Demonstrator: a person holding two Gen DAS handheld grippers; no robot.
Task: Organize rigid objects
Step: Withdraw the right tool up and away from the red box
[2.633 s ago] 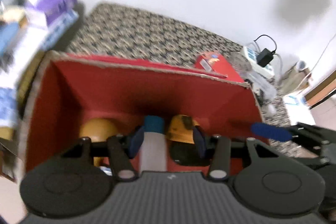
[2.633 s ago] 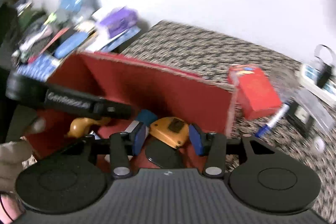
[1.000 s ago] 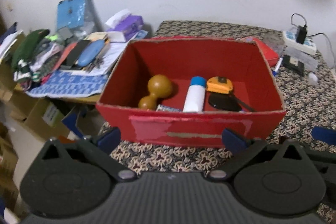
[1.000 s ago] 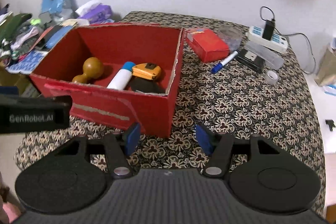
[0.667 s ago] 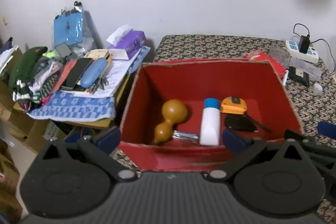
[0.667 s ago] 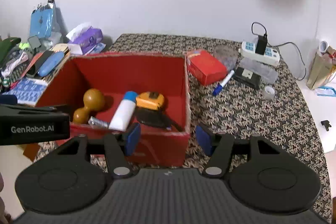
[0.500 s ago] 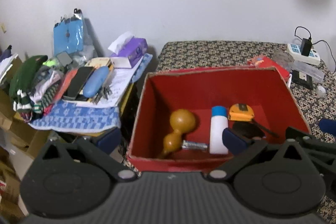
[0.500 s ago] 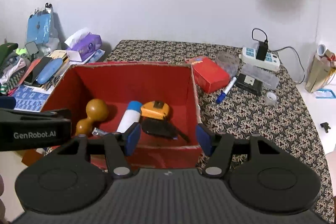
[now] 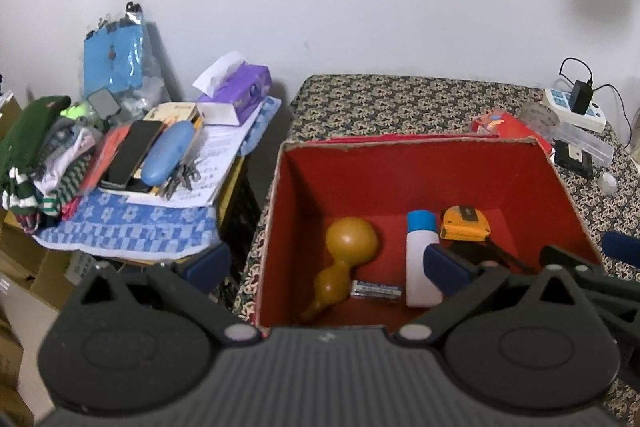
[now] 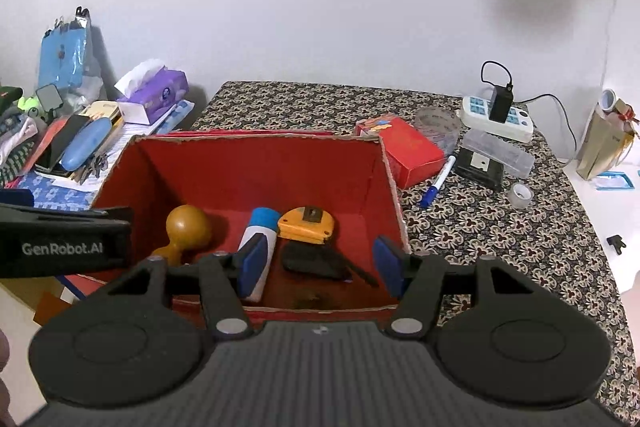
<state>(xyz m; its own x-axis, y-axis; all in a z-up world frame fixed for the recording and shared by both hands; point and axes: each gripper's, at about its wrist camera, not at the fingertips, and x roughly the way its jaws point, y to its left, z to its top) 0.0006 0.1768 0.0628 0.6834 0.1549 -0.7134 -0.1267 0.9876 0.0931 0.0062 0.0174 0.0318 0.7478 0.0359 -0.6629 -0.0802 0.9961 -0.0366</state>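
Against a white wall, the patterned desk [image 10: 500, 227] carries a red box [image 10: 256, 171]; left tongs [image 9: 326, 265] gape wide, right tongs [image 10: 320, 263] part-open, both empty.

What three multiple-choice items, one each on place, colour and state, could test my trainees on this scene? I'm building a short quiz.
1. Where does the marker pen lie?
A. in the red box
B. on the patterned cloth right of the box
C. on the tissue box

2. What colour is the cap of the white bottle?
A. blue
B. green
C. black

3. How do the jaws of the right gripper stand?
A. shut on the bottle
B. shut on the tape measure
C. apart, holding nothing

Answers: 1 B, it lies on the cloth beside the small red carton. 2 A, the cap is blue. 3 C, open space lies between the pads above the red box.
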